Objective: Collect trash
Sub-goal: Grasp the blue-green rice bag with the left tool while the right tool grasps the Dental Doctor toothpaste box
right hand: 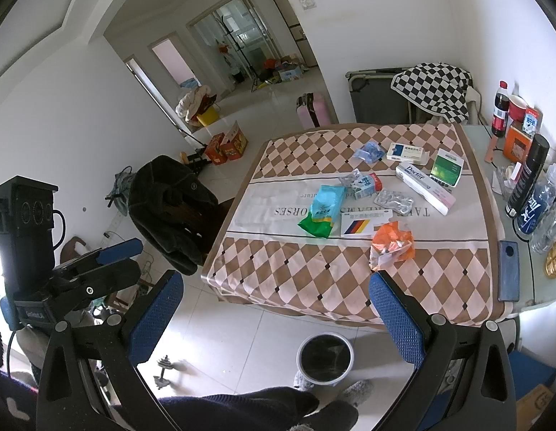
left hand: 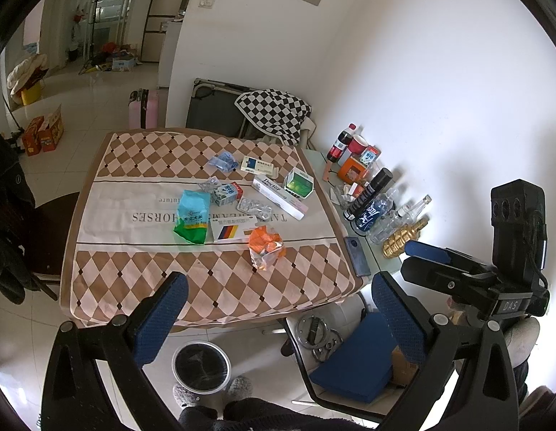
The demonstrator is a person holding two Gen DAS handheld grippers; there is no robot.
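Observation:
Trash lies on the checked tablecloth (left hand: pixel 134 276): an orange wrapper (left hand: pixel 265 246) nearest me, a blue-green bag (left hand: pixel 192 221), a striped card box (left hand: pixel 233 230), blister packs (left hand: pixel 255 208), a small milk carton (left hand: pixel 227 192), a white "Doctor" box (left hand: pixel 278 192), a green box (left hand: pixel 298 183) and a blue crumpled piece (left hand: pixel 222 161). A round bin (left hand: pixel 200 364) stands on the floor below the table's front edge; it also shows in the right wrist view (right hand: pixel 324 357). My left gripper (left hand: pixel 278 312) is open and empty, above the front edge. My right gripper (right hand: pixel 278 316) is open and empty, held back from the table.
Bottles, a red cup and a spray can (left hand: pixel 367 194) stand along the wall on the right. A phone (left hand: pixel 357 255) lies at the cloth's right edge. A chair with a dark coat (right hand: pixel 170 208) stands left. A blue stool (left hand: pixel 353 362) and dumbbell parts (left hand: pixel 315 330) sit under the table.

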